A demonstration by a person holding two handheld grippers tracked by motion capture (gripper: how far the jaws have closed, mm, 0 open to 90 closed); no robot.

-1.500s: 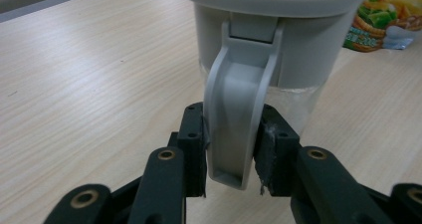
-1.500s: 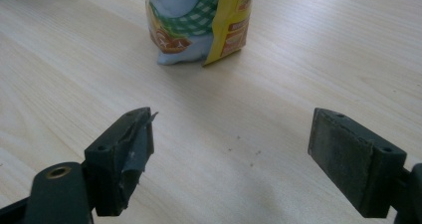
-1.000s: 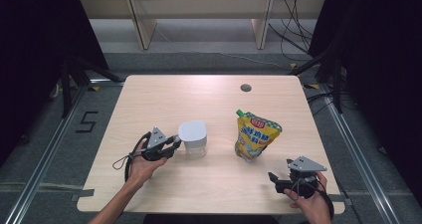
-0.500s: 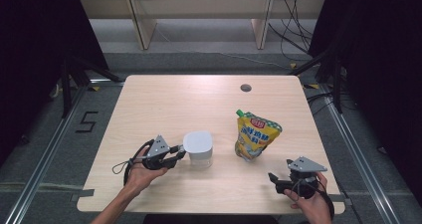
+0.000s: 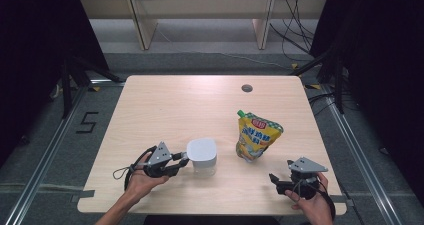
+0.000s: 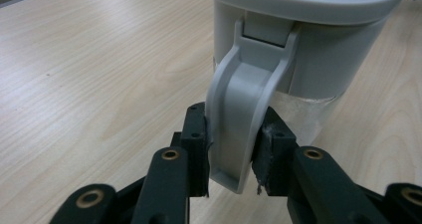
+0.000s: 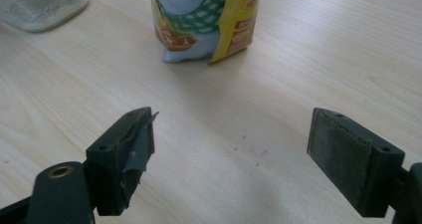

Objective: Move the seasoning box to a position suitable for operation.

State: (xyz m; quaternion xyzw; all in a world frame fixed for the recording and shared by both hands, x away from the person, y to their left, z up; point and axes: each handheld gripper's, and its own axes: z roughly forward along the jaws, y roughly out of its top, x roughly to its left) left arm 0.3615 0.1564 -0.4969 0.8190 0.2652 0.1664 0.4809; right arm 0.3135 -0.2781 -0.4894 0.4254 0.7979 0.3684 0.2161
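a light wooden table [image 5: 165, 105] fills the middle of the scene. a yellow snack pouch [image 5: 256, 136] with a green cap stands right of centre, its printed front facing the near edge. a small dark round hole [image 5: 246, 88] sits in the tabletop toward the far right. beyond the far edge stands pale wooden shelving [image 5: 200, 15]. black cables [image 5: 295, 40] trail on the grey floor at far right. a "5" mark [image 5: 87, 122] lies on the floor at left.

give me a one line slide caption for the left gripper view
Left gripper clamped on the grey handle of a lidded clear jug standing on the wooden table.
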